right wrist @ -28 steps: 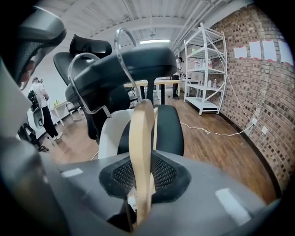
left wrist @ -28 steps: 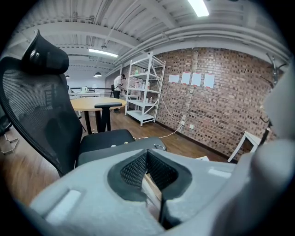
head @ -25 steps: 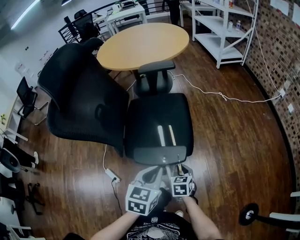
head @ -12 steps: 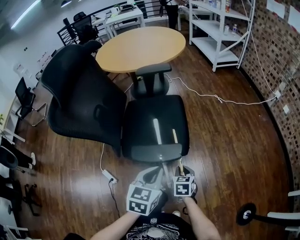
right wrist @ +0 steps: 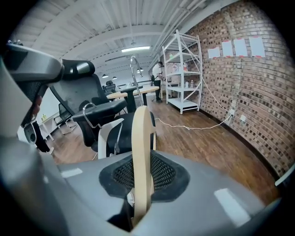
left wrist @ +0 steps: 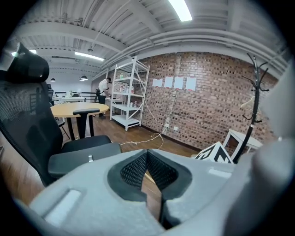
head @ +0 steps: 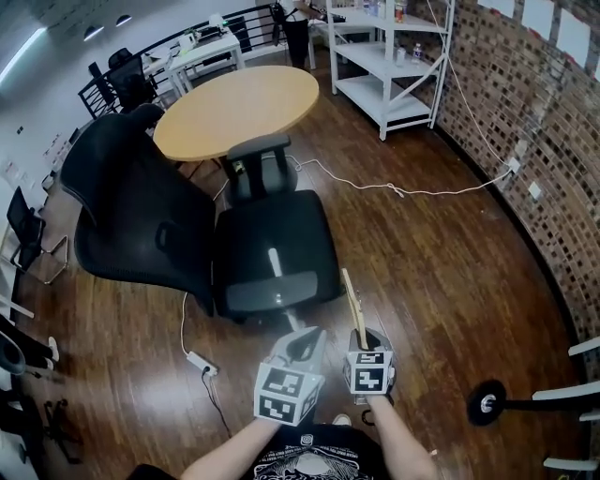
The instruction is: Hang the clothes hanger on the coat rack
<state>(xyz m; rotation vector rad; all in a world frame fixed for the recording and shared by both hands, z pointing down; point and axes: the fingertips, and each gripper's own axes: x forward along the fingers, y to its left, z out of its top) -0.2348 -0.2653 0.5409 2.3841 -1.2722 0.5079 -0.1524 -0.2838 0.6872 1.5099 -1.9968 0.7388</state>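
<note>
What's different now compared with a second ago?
The right hand-held gripper drew the hanger off the chair, out over the floor. Its grip on the hanger held; the chair and table stayed put.

light: bright, ceiling strip lights [left wrist: 180,9] | floor [head: 450,272]: soft sheen | edges: fisheye-bent, dark corners | close foreground: soft

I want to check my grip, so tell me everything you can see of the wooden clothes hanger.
The clothes hanger is pale, smooth wood, a flat curved strip seen edge-on. The jaws of the right gripper are clamped on its lower part, and it stands up and forward from them. Nothing else touches it. Its hook cannot be made out.
</note>
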